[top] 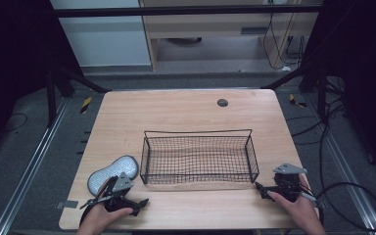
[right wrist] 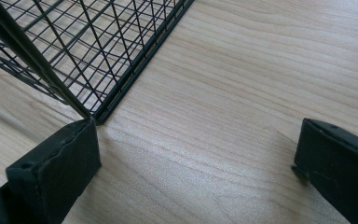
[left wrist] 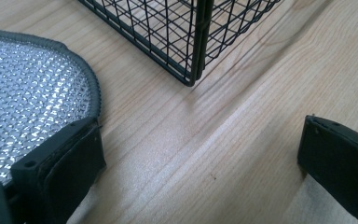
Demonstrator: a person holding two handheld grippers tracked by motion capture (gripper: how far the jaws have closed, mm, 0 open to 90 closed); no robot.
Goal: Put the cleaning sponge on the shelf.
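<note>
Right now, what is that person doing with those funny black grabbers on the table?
A person holds a grabber in each hand at a wooden table. The left gripper is open, right beside a shiny silver mesh pad; one jaw is at the pad's edge, but nothing is picked up. The right gripper is open too, near the corner of an empty black wire basket. The pad lies outside the basket, to its left.

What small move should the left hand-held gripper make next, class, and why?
Probably a short swing toward the silver mesh pad. The left hand-held gripper stands open over bare table, with the pad lying just beside one jaw and the empty wire basket close by. Both jaws need to straddle the pad's edge before closing on it.
</note>
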